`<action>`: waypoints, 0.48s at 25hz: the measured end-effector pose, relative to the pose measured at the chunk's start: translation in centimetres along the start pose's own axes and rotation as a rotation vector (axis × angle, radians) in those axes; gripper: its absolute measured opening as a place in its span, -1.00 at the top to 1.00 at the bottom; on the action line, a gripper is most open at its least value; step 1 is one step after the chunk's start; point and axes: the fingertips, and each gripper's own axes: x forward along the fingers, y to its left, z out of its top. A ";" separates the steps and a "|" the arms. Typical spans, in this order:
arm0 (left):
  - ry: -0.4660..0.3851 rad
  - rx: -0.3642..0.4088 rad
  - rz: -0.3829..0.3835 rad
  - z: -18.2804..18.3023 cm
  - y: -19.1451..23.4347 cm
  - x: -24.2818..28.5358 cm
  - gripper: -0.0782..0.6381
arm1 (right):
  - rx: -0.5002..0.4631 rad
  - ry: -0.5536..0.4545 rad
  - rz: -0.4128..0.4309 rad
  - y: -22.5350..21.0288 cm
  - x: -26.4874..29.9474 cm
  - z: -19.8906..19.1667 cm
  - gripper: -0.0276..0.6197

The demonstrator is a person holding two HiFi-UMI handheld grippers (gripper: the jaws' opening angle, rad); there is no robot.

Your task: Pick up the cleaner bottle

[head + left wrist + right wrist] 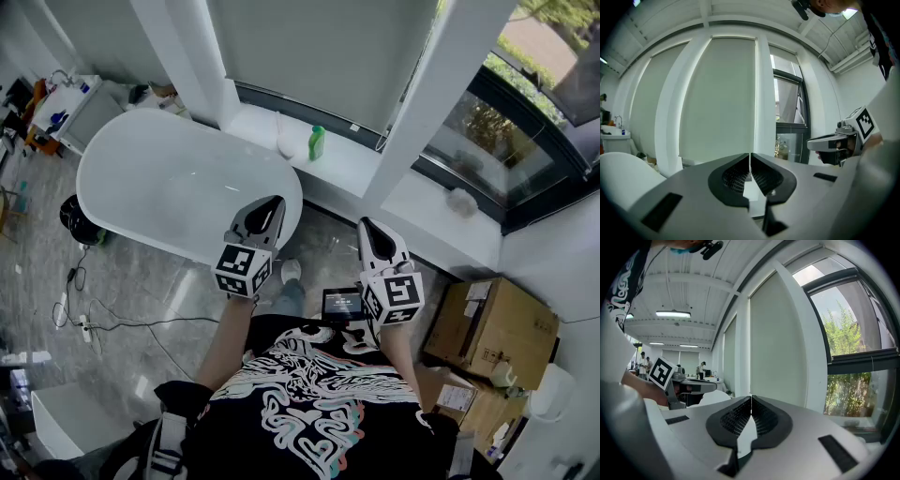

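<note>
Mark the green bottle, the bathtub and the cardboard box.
green bottle [317, 144]: head view, its body.
bathtub [169, 178]: head view, its bare inside.
cardboard box [502, 321]: head view, its top.

Glossy white bathtub, green plastic cleaner bottle, polished stone-look floor, matt brown cardboard box

The head view looks steeply down onto the left tongs, right tongs, tub and sill; each tongs view rides close behind its own jaws, facing almost level at the blind. All three share it; each tongs view catches the other tongs.
</note>
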 end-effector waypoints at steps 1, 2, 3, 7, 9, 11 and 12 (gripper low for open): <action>-0.002 0.004 0.014 0.0 -0.1 -0.3 0.71 | 0.000 0.000 0.000 0.0 -0.4 -0.1 0.82; -0.004 0.006 0.027 -0.1 -0.2 -0.6 0.71 | 0.000 0.000 0.000 0.0 -0.7 -0.3 0.82; -0.004 0.007 0.036 -0.2 -0.3 -0.8 0.71 | -0.001 0.000 -0.002 0.0 -1.1 -0.4 0.82; 0.000 0.002 0.049 -0.6 -0.7 -1.8 0.71 | 0.001 0.000 -0.009 -0.1 -2.2 -0.7 0.82; 0.004 0.002 0.056 -0.6 -0.8 -1.9 0.71 | 0.001 -0.001 -0.010 -0.2 -2.4 -0.7 0.82; 0.009 0.004 0.061 -0.7 -0.9 -1.7 0.71 | 0.005 -0.006 -0.018 -0.6 -2.5 -0.7 0.82; 0.010 0.005 0.063 -0.8 -1.0 -1.6 0.71 | 0.006 -0.009 -0.023 -0.9 -2.5 -0.7 0.82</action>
